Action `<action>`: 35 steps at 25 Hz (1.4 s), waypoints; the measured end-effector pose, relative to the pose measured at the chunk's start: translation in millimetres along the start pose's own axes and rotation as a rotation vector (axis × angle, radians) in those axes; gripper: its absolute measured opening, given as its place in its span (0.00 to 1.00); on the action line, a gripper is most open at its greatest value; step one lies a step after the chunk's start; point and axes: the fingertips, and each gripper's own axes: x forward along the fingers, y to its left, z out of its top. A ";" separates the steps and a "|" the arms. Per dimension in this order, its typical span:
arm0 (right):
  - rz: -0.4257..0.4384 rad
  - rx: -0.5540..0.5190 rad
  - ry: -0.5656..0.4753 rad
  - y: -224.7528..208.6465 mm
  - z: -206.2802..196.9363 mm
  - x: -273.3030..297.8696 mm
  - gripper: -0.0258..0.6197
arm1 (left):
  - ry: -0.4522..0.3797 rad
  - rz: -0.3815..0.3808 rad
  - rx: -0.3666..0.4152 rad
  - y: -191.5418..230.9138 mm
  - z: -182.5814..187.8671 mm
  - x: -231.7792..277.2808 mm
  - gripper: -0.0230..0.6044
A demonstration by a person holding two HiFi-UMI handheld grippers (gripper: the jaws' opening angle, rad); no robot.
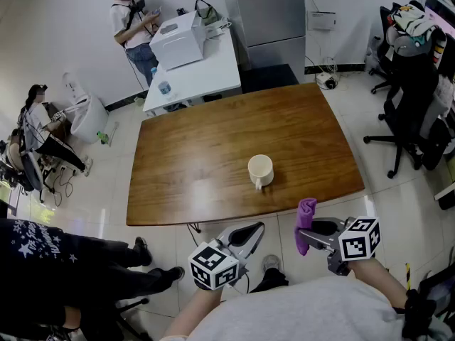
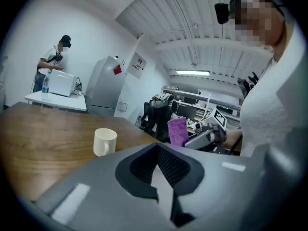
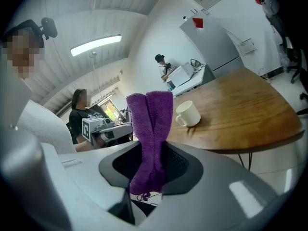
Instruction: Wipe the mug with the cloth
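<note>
A cream mug [image 1: 260,170] stands upright on the brown wooden table [image 1: 213,155], handle toward me; it also shows as the mug [image 2: 104,141] and the mug [image 3: 188,113]. My right gripper [image 1: 310,234] hangs off the table's near edge, shut on a folded purple cloth [image 1: 306,223], which stands up between the jaws as the cloth [image 3: 151,134]. My left gripper [image 1: 250,234] is held below the table's near edge, left of the right one, shut with nothing in it. Both grippers are apart from the mug.
A white table [image 1: 192,73] with a white box and a bottle stands beyond the wooden one, a person beside it. Black office chairs [image 1: 412,112] are at the right. Seated people and cables fill the left side. A grey cabinet [image 1: 269,16] stands at the back.
</note>
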 end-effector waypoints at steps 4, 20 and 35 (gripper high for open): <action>-0.030 0.008 -0.023 -30.2 51.2 37.8 0.23 | 0.032 0.006 -0.009 71.9 13.2 23.4 0.03; -0.063 0.092 -0.031 -89.3 85.9 66.4 0.23 | 0.149 0.041 -0.061 154.6 -20.0 80.5 0.22; -0.027 0.231 -0.041 -145.0 91.5 123.5 0.23 | 0.257 0.101 -0.084 171.9 -48.9 121.6 0.12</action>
